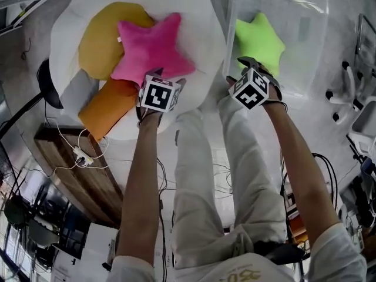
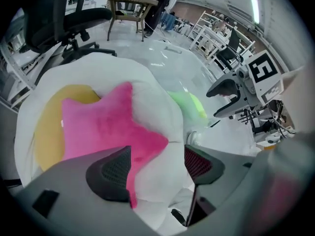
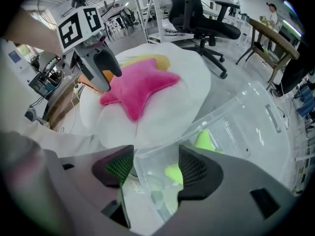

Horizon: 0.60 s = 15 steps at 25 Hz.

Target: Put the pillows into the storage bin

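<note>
A pink star pillow (image 1: 151,49) (image 2: 103,127) (image 3: 140,87) lies on a round white cushion (image 1: 200,34), on top of a yellow pillow (image 1: 103,40) (image 2: 49,127). An orange pillow (image 1: 108,107) rests at the cushion's near-left edge. A green star pillow (image 1: 258,40) (image 3: 204,141) sits inside the clear storage bin (image 1: 305,69) (image 3: 246,112) on the right. My left gripper (image 1: 161,84) (image 2: 157,166) hangs open over the pink star's near point, its pads not pressing it. My right gripper (image 1: 249,78) (image 3: 156,167) is open above the bin's near corner, holding nothing.
A wooden table (image 1: 76,175) with cables stands near left of the cushion. The person's white-trousered legs (image 1: 205,187) are between the two arms. Black office chairs (image 2: 74,18) (image 3: 202,18) stand beyond the cushion. A chair base (image 1: 343,98) is right of the bin.
</note>
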Each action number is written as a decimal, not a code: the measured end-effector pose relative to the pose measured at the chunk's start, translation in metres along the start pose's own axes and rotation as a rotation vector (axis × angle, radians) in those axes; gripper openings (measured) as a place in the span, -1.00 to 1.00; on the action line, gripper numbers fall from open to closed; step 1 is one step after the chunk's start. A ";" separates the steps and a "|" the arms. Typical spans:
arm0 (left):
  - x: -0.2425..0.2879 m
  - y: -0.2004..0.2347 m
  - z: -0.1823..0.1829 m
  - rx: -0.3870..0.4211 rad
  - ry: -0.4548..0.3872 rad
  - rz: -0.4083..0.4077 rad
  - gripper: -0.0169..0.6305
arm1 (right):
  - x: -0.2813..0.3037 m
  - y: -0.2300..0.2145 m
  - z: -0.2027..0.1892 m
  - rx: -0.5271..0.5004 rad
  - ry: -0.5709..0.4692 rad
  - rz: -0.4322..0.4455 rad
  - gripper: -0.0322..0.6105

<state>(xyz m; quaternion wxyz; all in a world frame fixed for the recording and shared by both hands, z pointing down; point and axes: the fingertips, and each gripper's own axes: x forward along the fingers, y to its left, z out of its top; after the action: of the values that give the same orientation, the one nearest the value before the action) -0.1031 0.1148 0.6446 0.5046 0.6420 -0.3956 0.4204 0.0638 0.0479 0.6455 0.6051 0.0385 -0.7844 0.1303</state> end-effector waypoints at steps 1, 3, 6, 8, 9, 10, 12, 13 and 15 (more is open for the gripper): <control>-0.002 0.006 -0.004 -0.008 -0.002 0.001 0.14 | 0.003 0.003 0.003 -0.007 0.008 0.001 0.03; -0.007 0.016 -0.012 -0.028 -0.006 0.001 0.14 | 0.008 0.009 0.008 -0.016 0.024 0.003 0.03; -0.015 0.029 -0.024 -0.056 -0.009 -0.001 0.14 | 0.009 0.015 0.016 -0.025 0.040 0.003 0.03; -0.017 0.040 -0.035 -0.070 -0.004 0.001 0.14 | 0.013 0.021 0.023 -0.032 0.048 0.005 0.03; -0.018 0.045 -0.041 -0.074 -0.001 0.001 0.14 | 0.016 0.023 0.026 -0.034 0.053 0.007 0.03; -0.018 0.050 -0.047 -0.075 0.004 0.002 0.14 | 0.019 0.026 0.029 -0.035 0.058 0.008 0.03; -0.020 0.058 -0.058 -0.073 0.011 0.002 0.14 | 0.024 0.032 0.033 -0.031 0.068 0.012 0.03; -0.021 0.062 -0.063 -0.069 0.013 0.003 0.15 | 0.027 0.035 0.035 -0.024 0.072 0.015 0.03; -0.023 0.071 -0.070 -0.066 0.015 0.003 0.15 | 0.034 0.042 0.039 -0.005 0.079 0.023 0.03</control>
<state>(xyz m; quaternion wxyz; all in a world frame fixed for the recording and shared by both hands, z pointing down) -0.1871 0.1729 0.6556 0.5277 0.6214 -0.4064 0.4126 0.0087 0.0815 0.6620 0.6342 0.0228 -0.7607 0.1366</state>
